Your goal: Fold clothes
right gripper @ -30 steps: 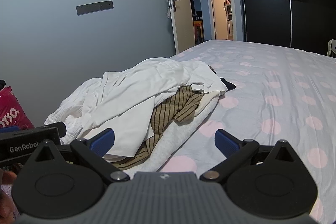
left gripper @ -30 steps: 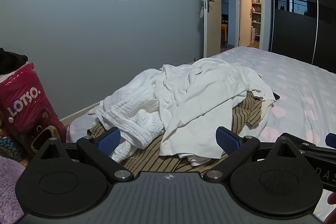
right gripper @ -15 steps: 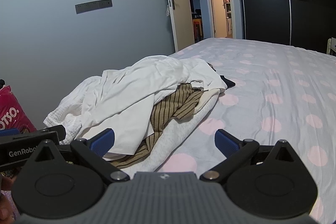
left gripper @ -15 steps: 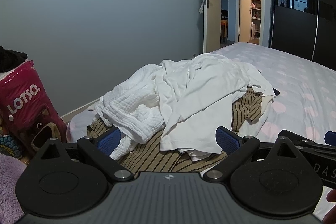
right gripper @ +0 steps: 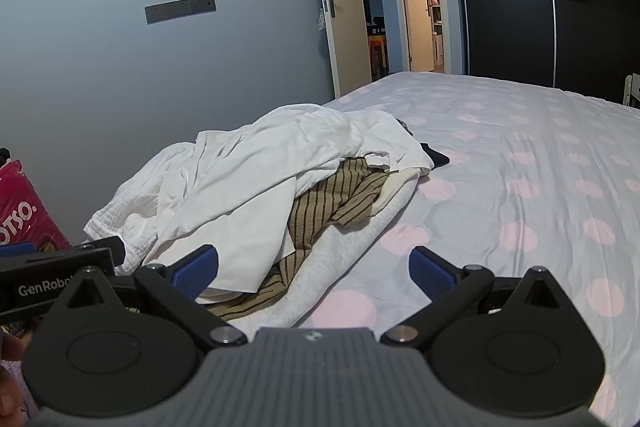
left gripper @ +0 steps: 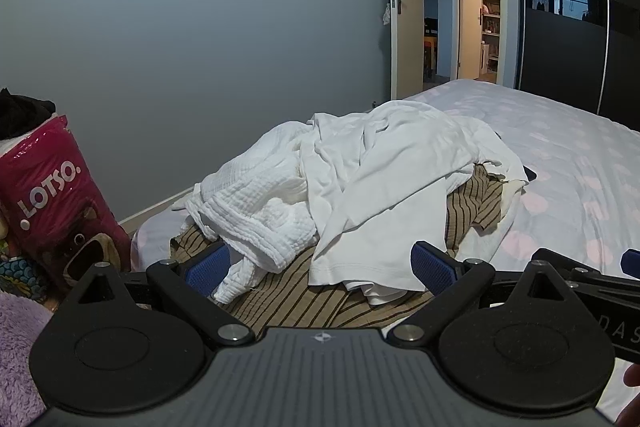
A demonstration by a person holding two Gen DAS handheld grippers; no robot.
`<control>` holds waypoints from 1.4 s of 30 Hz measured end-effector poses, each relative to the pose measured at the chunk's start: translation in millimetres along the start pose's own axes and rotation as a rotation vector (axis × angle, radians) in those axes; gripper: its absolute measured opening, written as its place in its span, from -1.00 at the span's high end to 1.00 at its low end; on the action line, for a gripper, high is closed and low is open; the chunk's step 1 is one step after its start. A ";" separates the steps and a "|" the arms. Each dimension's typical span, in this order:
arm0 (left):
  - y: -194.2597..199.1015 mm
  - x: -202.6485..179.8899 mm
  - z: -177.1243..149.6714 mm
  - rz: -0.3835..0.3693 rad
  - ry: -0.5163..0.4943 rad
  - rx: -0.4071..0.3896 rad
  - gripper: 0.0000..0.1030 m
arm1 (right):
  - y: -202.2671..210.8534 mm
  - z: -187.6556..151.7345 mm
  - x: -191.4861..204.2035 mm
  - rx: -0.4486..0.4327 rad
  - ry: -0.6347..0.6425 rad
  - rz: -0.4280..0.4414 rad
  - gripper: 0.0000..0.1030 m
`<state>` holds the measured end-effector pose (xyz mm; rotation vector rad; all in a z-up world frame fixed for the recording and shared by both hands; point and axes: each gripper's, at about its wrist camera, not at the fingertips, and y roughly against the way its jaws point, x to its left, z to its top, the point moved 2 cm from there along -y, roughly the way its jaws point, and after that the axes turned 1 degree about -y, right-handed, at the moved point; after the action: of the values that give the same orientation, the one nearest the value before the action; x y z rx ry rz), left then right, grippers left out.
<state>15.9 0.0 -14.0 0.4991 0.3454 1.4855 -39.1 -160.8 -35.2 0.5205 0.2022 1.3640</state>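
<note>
Clearly pink LOTSO bag point(left gripper: 52, 203), GenRobot-marked left tongs point(right gripper: 44, 283), clothes pile point(left gripper: 360, 187)

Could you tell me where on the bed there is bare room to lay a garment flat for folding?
The dotted bedsheet lies bare right of the clothes pile, back toward the dark wardrobe. The wall-side edge is crowded by that pile.

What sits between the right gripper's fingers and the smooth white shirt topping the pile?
Nothing: right gripper, jaws open, is just short of smooth white shirt; its hem reaches the left fingertip, right wrist view.
</note>
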 end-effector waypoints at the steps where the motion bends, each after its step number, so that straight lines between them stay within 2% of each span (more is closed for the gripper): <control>1: -0.3 0.2 0.0 -0.001 0.001 0.002 -0.92 | -0.3 0.1 0.5 0.000 0.001 -0.001 -0.99; 42: -25.4 0.8 -7.9 -0.014 -0.017 0.067 -0.92 | -22.0 -12.7 6.1 0.069 0.030 -0.022 -0.99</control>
<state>33.6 1.3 -33.8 0.5614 0.3855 1.4586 -24.0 -154.4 -55.5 0.5544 0.2795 1.3474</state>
